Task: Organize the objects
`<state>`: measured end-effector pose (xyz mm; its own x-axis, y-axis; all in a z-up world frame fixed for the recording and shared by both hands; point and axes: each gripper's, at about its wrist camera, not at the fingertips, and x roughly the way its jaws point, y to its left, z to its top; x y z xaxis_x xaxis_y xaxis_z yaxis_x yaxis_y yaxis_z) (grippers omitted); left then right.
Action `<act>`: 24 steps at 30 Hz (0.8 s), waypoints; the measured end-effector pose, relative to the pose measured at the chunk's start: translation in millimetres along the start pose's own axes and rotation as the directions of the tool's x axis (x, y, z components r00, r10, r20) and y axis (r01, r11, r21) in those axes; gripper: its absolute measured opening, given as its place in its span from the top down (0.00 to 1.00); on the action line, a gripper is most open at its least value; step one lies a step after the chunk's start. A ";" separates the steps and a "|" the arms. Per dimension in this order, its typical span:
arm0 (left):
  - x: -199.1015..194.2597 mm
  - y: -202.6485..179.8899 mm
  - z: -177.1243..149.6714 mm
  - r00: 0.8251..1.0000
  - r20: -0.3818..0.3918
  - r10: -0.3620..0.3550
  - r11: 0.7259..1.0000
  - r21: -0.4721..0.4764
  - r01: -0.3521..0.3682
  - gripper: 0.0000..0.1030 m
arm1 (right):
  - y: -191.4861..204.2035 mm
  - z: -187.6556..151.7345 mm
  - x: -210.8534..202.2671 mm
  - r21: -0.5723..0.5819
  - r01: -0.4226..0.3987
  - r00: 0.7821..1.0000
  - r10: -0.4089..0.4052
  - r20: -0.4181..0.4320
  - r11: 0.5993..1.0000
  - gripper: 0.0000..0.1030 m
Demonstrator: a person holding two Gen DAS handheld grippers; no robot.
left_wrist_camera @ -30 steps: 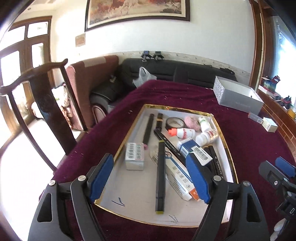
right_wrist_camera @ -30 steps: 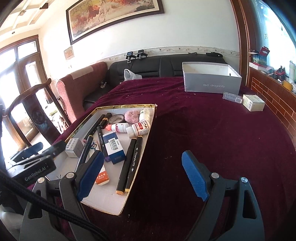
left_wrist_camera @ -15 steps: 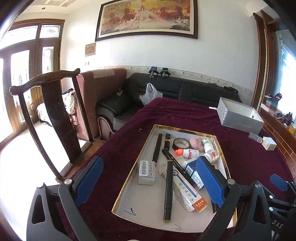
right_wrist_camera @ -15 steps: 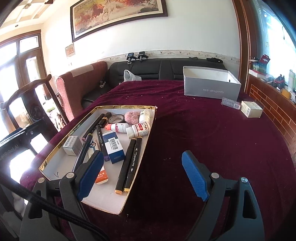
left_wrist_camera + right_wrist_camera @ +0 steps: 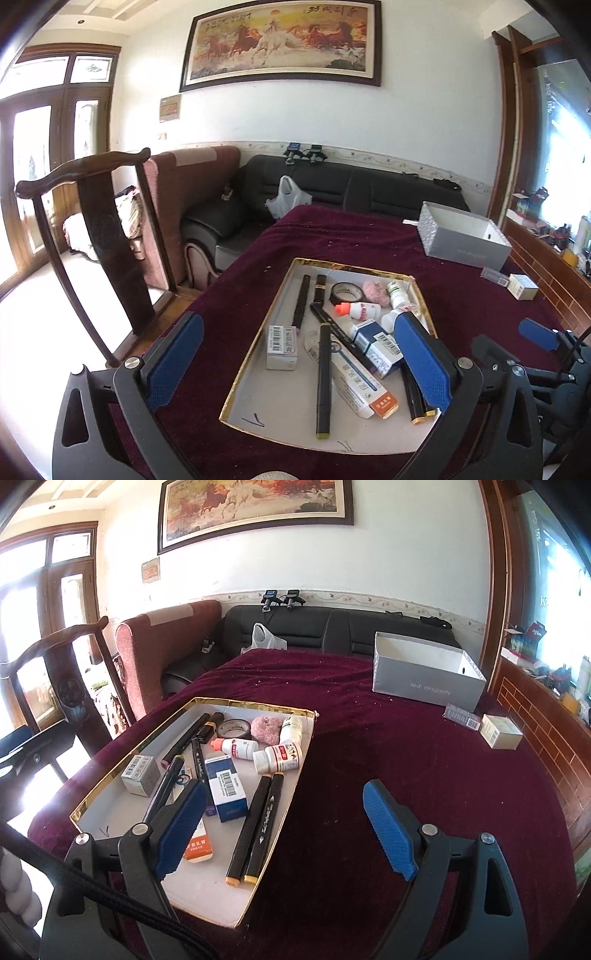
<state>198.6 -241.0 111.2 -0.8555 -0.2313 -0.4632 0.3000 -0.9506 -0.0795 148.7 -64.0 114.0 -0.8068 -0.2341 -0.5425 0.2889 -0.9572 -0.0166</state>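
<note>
Maroon velvet covers the counter (image 5: 351,236), with a black sofa and a horse painting behind it. Through my left wrist camera, my left gripper (image 5: 303,358) hangs above the near edge with its jaws spread wide and nothing between them. Under it sits the gold-rimmed tray (image 5: 255,341), near the counter's left edge, crowded with things to sort: a long black marker (image 5: 324,380), a white tube box with an orange end (image 5: 360,384), a small barcode carton (image 5: 282,347), a blue-and-white carton (image 5: 376,345) and a tape roll (image 5: 346,292) toward the far end. I judge the marker light, stiff and smooth, likely to roll, so I would pinch it across its middle.

From my right wrist camera, my right gripper (image 5: 284,830) is also wide open and empty, over bare velvet just beside the tray's (image 5: 306,738) right rim. Two markers (image 5: 256,827) lie side by side against that rim. White pill bottles (image 5: 279,757) lie on their sides farther back, round and slippery I think, best taken across the body. The pink pom-pom (image 5: 265,728) looks soft. A grey shoebox (image 5: 424,675) stands open near the far right corner.
</note>
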 end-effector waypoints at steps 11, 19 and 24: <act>10.6 4.8 -3.9 0.997 -0.057 0.053 0.998 -0.035 -0.055 0.01 | 12.1 -2.7 21.7 -0.058 -0.006 0.998 0.002 -0.064 0.998 0.15; 19.3 4.2 -6.7 0.994 -0.092 0.062 0.998 -0.025 -0.065 0.01 | 21.2 -5.9 27.5 -0.082 -0.019 0.996 0.012 -0.086 0.996 0.15; 20.0 3.0 -6.7 0.993 -0.093 0.070 0.997 -0.016 -0.072 0.01 | 25.6 -6.0 29.6 -0.091 -0.029 0.996 0.020 -0.092 0.995 0.15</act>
<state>185.2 -247.1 95.8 -0.7893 -0.2771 -0.5479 0.3675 -0.9281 -0.0601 135.2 -94.4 92.4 -0.7499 -0.2369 -0.6177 0.3575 -0.9307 -0.0770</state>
